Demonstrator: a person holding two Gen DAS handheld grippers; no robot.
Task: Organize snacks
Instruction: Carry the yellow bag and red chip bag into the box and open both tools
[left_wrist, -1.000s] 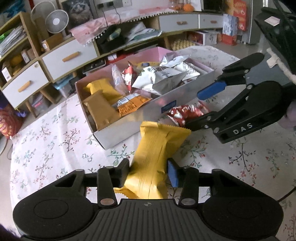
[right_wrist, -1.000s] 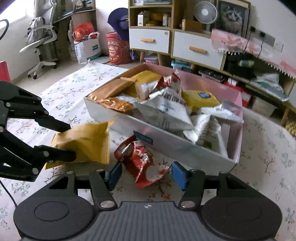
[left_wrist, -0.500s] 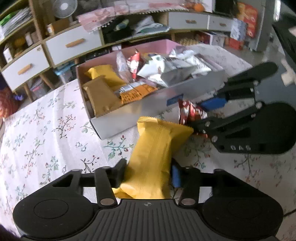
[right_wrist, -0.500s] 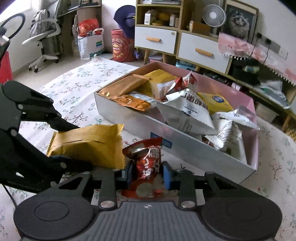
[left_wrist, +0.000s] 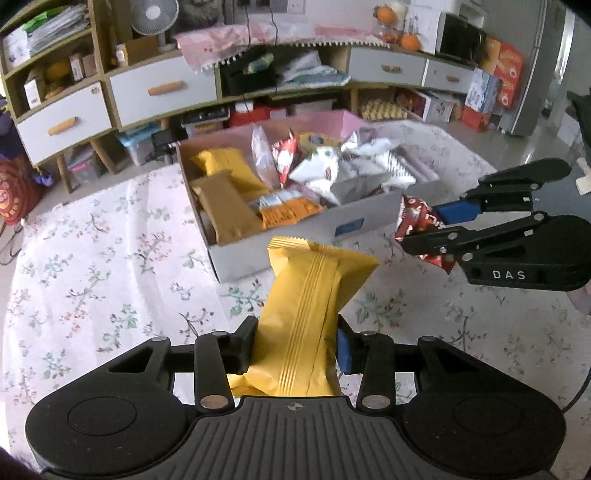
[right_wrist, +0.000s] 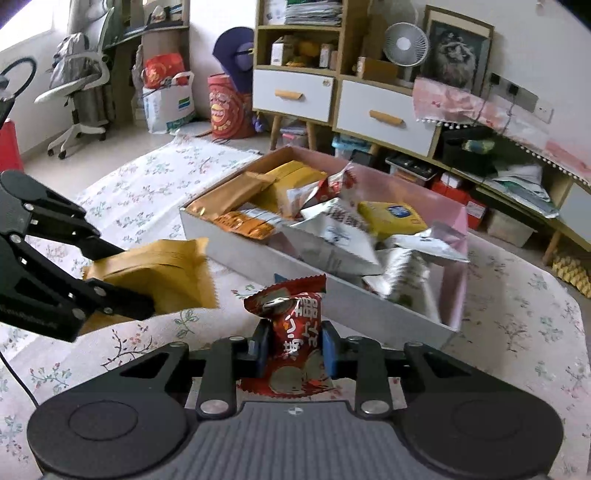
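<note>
My left gripper (left_wrist: 295, 341) is shut on a yellow snack packet (left_wrist: 310, 310) and holds it above the floral tablecloth, just in front of the snack box (left_wrist: 306, 236). My right gripper (right_wrist: 293, 345) is shut on a red snack packet (right_wrist: 295, 332), lifted off the cloth in front of the box (right_wrist: 369, 306). The box is open and holds several yellow, orange, silver and red packets. In the left wrist view the right gripper (left_wrist: 424, 229) and the red packet (left_wrist: 419, 225) are at the right. In the right wrist view the left gripper (right_wrist: 122, 277) and the yellow packet (right_wrist: 162, 273) are at the left.
The table is covered by a floral tablecloth (left_wrist: 92, 277). Behind it stand low cabinets with white drawers (left_wrist: 162, 88) and cluttered shelves. A fan (right_wrist: 406, 46), an office chair (right_wrist: 81, 92) and bags stand on the floor beyond the table.
My right gripper closed on the red packet and lifted it off the cloth. My left gripper raised the yellow packet higher in front of the box.
</note>
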